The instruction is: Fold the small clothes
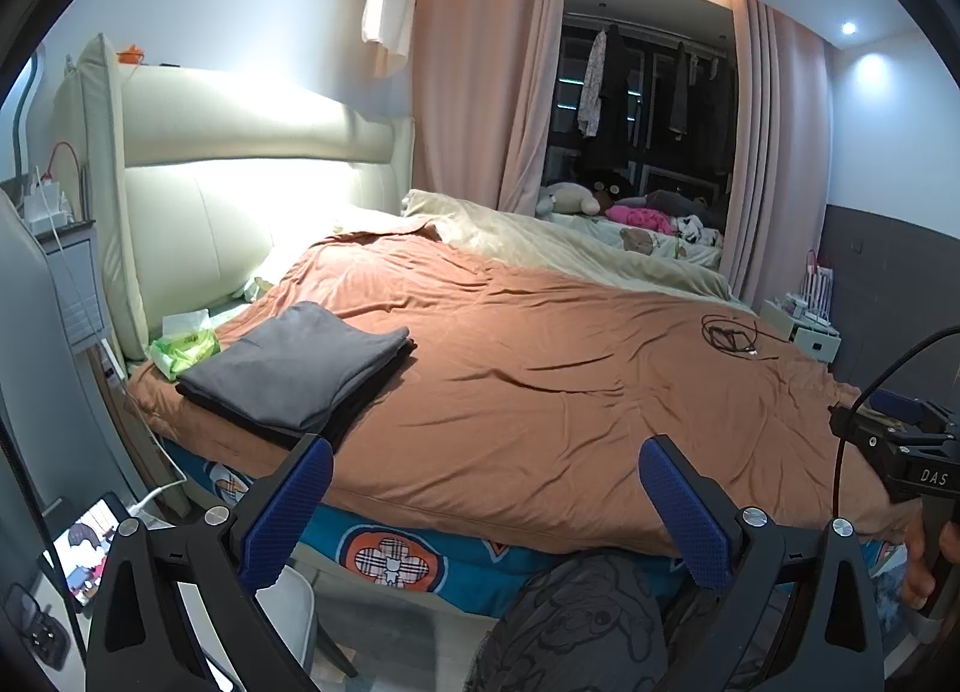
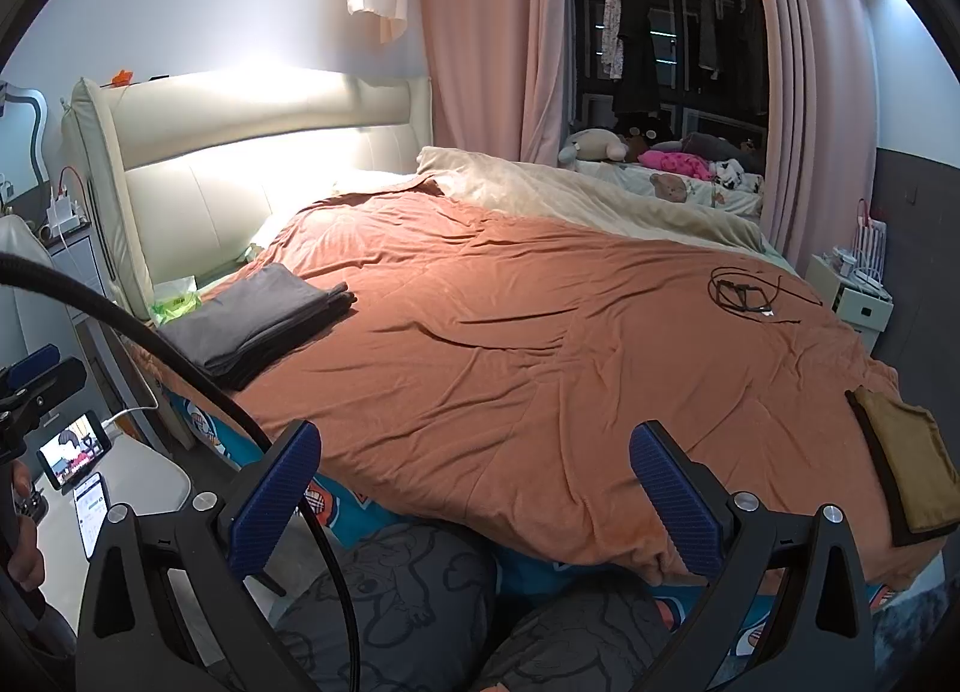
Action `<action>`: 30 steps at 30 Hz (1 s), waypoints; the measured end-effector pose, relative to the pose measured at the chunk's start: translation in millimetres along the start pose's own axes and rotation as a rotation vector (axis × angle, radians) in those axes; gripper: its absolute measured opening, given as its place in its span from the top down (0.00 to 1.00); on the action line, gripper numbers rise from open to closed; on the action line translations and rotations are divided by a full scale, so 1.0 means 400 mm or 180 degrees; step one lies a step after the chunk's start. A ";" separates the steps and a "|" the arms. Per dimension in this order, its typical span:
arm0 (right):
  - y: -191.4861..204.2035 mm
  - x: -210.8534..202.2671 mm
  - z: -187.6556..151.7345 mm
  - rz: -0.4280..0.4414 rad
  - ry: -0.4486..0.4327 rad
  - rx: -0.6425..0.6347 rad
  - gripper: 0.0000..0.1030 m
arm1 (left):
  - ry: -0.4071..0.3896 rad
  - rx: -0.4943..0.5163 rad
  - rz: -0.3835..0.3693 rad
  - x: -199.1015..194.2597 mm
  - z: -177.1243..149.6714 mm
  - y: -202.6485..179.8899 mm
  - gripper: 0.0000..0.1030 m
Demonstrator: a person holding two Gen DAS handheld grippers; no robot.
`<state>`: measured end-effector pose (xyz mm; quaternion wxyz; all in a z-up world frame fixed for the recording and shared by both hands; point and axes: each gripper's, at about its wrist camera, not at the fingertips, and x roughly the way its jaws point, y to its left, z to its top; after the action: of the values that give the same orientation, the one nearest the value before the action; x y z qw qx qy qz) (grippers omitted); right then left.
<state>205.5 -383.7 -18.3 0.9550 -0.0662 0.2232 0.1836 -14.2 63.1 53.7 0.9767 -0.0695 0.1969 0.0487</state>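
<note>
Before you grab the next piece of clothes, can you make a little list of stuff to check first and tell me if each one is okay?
1. Left gripper open with nothing in it: ok.
2. Right gripper open with nothing in it: ok.
3. Folded grey pile lies flat and neat near the headboard: ok.
4. Bare spot on the orange quilt for folding: ok.
5. Black cable lies clear of that spot, toward the far side: ok.
6. Next piece: a yellow-brown cloth lies at the quilt's right edge; whether it still needs folding: cannot tell.
</note>
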 end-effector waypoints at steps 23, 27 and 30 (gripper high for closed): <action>-0.009 0.008 0.000 0.0003 0.0029 0.0019 0.00 | -0.0048 -0.0012 0.0023 -0.019 0.000 -0.003 0.00; -0.008 0.010 0.005 0.0002 0.0040 0.0020 0.00 | -0.0094 -0.0023 0.0043 -0.028 0.002 -0.003 0.00; -0.011 0.010 0.009 -0.0004 0.0011 0.0038 0.00 | -0.0109 -0.0019 0.0054 -0.032 0.003 -0.002 0.00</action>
<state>211.9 -385.6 -16.7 0.9551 -0.0610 0.2259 0.1816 -25.4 61.8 60.0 0.9793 -0.0700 0.1806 0.0588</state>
